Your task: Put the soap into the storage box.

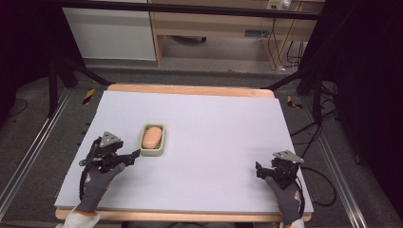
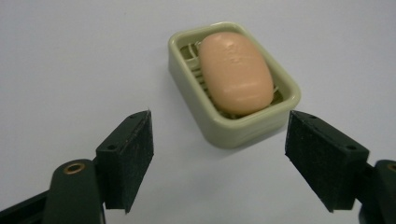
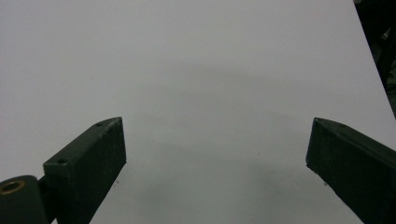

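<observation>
1. Soap (image 1: 152, 137) seated in dish (image 1: 153, 152), on left half of worktop (image 1: 214, 133). In left gripper view, soap (image 2: 236, 72) lying lengthwise on slatted floor of dish (image 2: 219, 128), pink, unmarked by contact.
2. Left gripper (image 1: 133, 156) just beside near-left corner of dish, not touching. Fingers (image 2: 128, 158) released, spread wide, dish framed between and ahead of them.
3. Right gripper (image 1: 260, 171) well apart at right side of worktop, low over bare surface. Fingers (image 3: 88, 168) released, nothing between them.
4. Step in hand, as judged: approach to dish by left gripper, ahead of any grasp. No contact yet with dish or soap.
5. Next move, as judged: advance forward and lower until fingers straddle either soap alone or dish walls, then close. Present spread looks wide enough for the narrow side of the dish.
6. Risk: soap likely slippery and rounded; off-centre pinch apt to squirt it out. Dish light, apt to slide if nudged by one finger first. Right gripper free to steady dish if needed.
</observation>
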Motion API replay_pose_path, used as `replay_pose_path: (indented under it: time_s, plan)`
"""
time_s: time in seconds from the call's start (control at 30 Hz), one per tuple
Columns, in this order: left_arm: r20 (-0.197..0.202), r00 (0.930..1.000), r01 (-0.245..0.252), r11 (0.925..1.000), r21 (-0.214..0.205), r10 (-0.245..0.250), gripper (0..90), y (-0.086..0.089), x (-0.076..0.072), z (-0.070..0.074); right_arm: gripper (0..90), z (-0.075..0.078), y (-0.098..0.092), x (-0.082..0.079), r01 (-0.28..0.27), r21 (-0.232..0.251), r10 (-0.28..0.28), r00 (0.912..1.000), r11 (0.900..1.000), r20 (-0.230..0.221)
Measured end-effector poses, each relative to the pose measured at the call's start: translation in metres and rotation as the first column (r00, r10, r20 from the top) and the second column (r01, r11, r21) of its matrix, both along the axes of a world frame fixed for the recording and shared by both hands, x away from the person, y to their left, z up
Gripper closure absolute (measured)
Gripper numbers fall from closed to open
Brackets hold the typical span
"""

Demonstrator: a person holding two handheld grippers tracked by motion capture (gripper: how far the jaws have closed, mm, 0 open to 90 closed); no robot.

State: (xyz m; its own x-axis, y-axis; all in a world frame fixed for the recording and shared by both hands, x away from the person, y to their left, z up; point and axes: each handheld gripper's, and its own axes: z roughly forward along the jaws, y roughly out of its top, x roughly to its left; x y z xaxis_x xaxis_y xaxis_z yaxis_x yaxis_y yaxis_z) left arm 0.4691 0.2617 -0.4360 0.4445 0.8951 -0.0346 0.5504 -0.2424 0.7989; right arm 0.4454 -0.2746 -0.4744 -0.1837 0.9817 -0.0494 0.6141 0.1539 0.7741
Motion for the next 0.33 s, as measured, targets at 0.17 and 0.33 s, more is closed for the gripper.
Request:
replay_pose_path:
  time_s: [0.17, 0.33]
  plan:
    - [-0.026, 0.9987, -0.042, 0.9988, 0.026, 0.043, 23.0, 0.020, -0.008, -0.013, 5.1, -0.001, -0.005, 0.000, 0.015, -0.002, -0.015, 0.9999, 0.9999, 0.002]
    - [-0.031, 0.9984, -0.045, 0.9979, 0.046, 0.047, 21.9, 0.030, -0.014, -0.018, 5.3, 0.000, -0.007, -0.002, 0.028, 0.005, -0.028, 0.9996, 0.9996, 0.000]
